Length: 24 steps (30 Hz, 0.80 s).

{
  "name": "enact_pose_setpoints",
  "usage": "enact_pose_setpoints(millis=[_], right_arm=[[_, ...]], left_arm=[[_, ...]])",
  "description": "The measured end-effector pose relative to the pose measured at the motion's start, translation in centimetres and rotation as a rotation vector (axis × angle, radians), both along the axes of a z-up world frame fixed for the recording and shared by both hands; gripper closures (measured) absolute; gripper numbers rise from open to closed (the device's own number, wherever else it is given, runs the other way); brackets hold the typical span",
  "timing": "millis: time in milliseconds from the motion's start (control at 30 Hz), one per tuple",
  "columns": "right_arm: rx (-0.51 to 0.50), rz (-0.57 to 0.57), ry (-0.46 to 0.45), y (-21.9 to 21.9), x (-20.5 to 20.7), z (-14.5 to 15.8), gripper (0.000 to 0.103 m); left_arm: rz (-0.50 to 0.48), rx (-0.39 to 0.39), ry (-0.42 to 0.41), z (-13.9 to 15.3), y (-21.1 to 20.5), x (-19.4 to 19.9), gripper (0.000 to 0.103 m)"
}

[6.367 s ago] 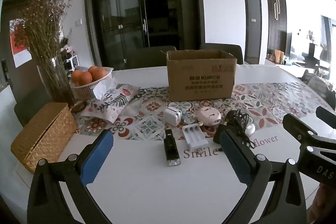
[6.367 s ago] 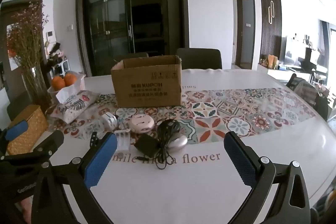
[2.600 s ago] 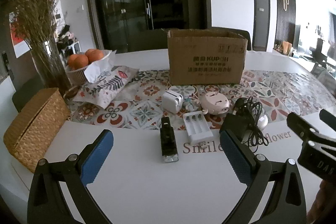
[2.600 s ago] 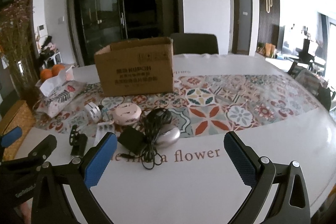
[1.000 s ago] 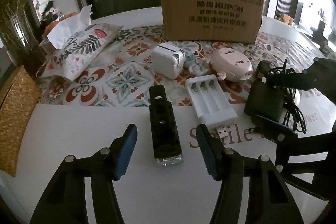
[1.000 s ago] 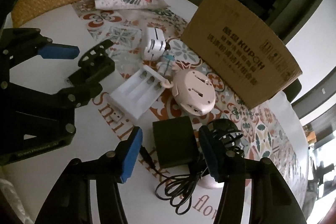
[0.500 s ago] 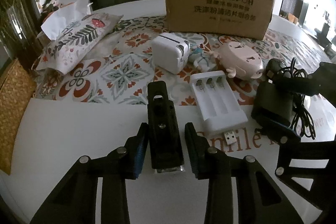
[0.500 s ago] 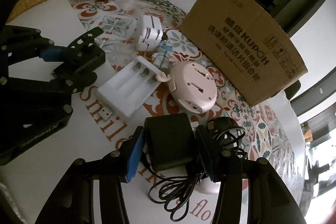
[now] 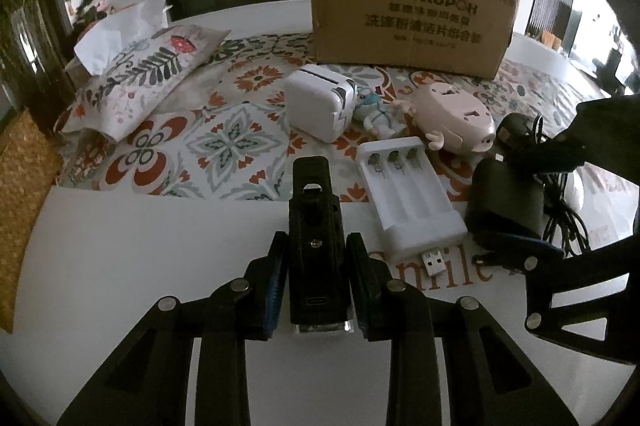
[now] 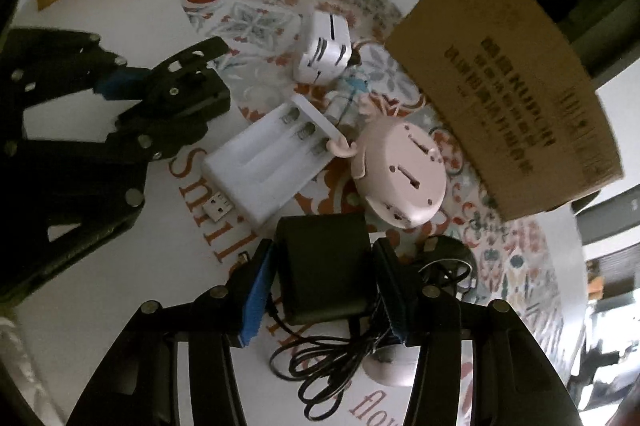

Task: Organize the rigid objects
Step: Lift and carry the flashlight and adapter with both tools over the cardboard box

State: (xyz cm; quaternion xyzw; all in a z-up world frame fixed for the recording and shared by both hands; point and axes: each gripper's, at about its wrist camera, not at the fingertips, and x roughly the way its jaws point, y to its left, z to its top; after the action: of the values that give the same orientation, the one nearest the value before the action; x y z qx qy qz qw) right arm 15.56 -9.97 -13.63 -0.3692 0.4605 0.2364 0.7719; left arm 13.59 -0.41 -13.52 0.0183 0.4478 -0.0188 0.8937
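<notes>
On a white table [image 9: 120, 266] with a patterned runner, two hand-held grippers have each taken hold of one item. The left gripper [image 9: 318, 278] is clamped on a black oblong device [image 9: 316, 226] lying flat near the table's front edge, its blue pads pressed to the device's long sides. The right gripper [image 10: 324, 290] is closed around a black power adapter [image 10: 324, 266], whose tangled cable [image 10: 320, 366] trails toward the camera — both pads appear to touch the adapter's sides. Between the two held items lies a white battery charger [image 9: 408, 198]; behind it sit a white plug cube [image 9: 320, 106], a small figurine [image 9: 372, 110] and a pink round gadget [image 9: 452, 114]. An open cardboard box [image 9: 412, 18] stands at the back, just beyond them.

The step in hand looks like the grasp itself — both items are gripped but still resting on the table. The next move likely calls for lifting each one clear and carrying it over the smaller items to the box, minding the loose cable, which could snag or drag its neighbours.
</notes>
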Motion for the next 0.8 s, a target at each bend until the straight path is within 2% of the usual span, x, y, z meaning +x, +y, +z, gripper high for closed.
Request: enact_pose_setpoints(millis=[133,267,433,800], right_arm=[[-0.008,0.0,0.027,0.2,0.2,-0.1,0.054],[0.033,-0.033,0.02,-0.1,0.1,-0.2,0.055],[0.08,-0.092,-0.035,-0.5,-1.0,0.4,0.058],[0.194,-0.186,-0.185,-1.4,-3.0,4.9,0.058]], left_arm=[[-0.003,-0.017,-0.002,0.0,0.1,0.2,0.074],[-0.009,-0.04,-0.001,0.1,0.4,0.1,0.074],[-0.026,-0.034,-0.047,1.3,0.3,-0.6,0.074],[-0.034,-0.043,-0.139,4.7,0.4,-1.8,0.074]])
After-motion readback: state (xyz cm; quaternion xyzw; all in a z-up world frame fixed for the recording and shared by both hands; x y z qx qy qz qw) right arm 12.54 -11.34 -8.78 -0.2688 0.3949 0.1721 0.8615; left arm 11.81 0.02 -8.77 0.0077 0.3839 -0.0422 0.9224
